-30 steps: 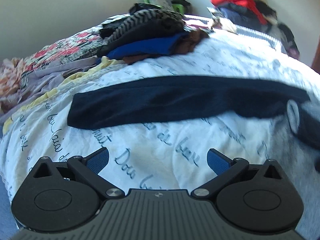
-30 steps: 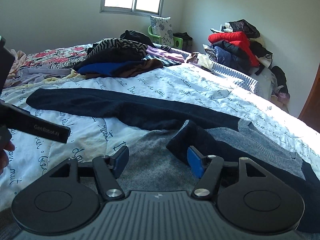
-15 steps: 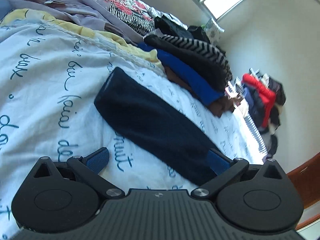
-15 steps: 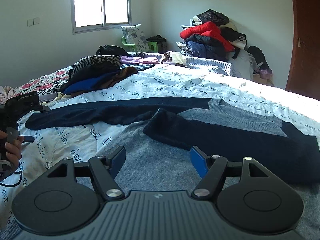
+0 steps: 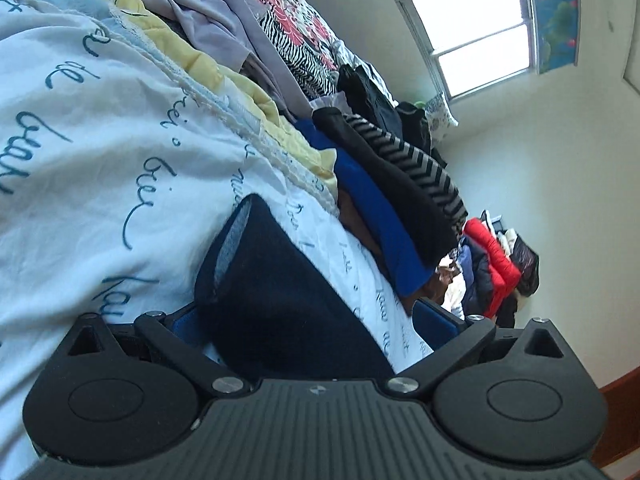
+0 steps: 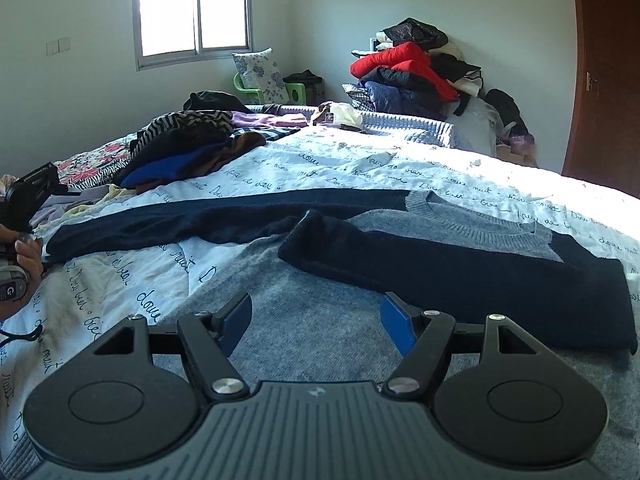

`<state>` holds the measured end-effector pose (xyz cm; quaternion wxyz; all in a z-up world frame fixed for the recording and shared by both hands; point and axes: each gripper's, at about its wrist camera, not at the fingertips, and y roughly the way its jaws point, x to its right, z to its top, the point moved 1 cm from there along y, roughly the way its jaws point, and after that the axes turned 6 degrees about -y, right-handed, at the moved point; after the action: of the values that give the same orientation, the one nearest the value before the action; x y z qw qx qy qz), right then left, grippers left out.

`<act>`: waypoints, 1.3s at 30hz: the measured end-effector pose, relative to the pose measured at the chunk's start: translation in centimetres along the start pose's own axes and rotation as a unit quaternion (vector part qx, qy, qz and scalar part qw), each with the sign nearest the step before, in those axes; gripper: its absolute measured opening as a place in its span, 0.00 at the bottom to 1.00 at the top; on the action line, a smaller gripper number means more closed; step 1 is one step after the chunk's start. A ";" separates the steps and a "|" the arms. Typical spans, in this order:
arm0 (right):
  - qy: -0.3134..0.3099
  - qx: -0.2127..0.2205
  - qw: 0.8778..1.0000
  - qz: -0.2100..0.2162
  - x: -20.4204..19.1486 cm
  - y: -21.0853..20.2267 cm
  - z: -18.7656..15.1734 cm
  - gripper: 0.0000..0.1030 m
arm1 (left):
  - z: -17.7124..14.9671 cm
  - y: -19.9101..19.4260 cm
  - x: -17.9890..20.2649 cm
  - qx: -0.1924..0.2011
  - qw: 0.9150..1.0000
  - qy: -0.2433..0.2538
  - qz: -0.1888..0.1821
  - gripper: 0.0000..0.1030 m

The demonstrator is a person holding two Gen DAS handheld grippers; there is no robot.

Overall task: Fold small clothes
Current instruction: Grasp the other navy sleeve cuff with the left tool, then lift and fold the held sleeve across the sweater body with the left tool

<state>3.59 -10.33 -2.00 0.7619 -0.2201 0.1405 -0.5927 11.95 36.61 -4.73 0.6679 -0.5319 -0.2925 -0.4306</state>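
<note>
On the bed (image 6: 460,168), whose white cover is printed with dark handwriting, a grey sweater (image 6: 320,320) with dark navy sleeves lies spread flat, its neckline (image 6: 472,216) toward the far right side of the bed. One navy sleeve (image 6: 460,276) is folded across the grey chest and rests on it, its cuff end pointing toward the middle of the bed. The other sleeve (image 6: 192,220) stretches straight out over the cover toward the left edge of the bed, where the person's left hand (image 6: 24,256) holds the left tool (image 5: 308,320). In the left wrist view, which is strongly tilted, that tool sits at the cuff (image 5: 236,248) of the outstretched sleeve: the navy cloth lies between its two blue pads (image 5: 434,322), which stand wide apart on either side of it, so the tool is released and not yet clenched on the cloth. The right tool (image 6: 314,320) hovers low over the grey body of the sweater near the near edge of the bed, its blue pads (image 6: 394,322) also spread wide and holding nothing; the folded sleeve lies just beyond its right pad. Toward the far left side of the bed sits a pile of folded clothes (image 6: 188,148) with a striped black piece on top and a blue one beneath. Behind the far end of the bed, against the wall, a heap of clothes (image 6: 416,72) with a red jacket rises near the brown door (image 6: 604,80), and a window (image 6: 196,8) lights the room.
</note>
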 end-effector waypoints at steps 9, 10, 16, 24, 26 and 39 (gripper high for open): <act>-0.011 0.026 0.999 -0.015 0.0 -2.5 -0.1 0.69 | 1.2 1.3 -0.7 0.014 1.000 -0.018 0.020 0.40; -0.005 0.032 0.999 -0.021 0.3 -2.9 -0.1 0.69 | 1.1 1.5 -0.9 0.010 0.999 -0.019 0.023 0.27; 0.034 0.045 0.997 -0.048 2.9 -4.3 -0.5 0.69 | 0.8 1.7 -0.8 0.007 0.999 0.022 0.041 0.08; 0.036 0.023 0.997 -0.069 4.1 -4.0 -1.8 0.69 | -3.5 -0.2 5.4 0.025 0.979 0.202 0.019 0.07; 0.033 0.013 0.997 -0.075 4.2 -3.9 -2.2 0.69 | -5.2 -0.8 7.2 0.025 0.970 0.244 0.001 0.07; 0.052 -0.011 0.995 -0.085 5.8 -4.0 -4.0 0.69 | -15.7 -1.3 14.2 -0.021 0.918 0.388 -0.079 0.07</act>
<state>-0.18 -17.38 -3.13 0.6980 -0.2086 0.1675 -0.6642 16.26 17.72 3.74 0.6816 -0.3126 -0.0424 -0.6602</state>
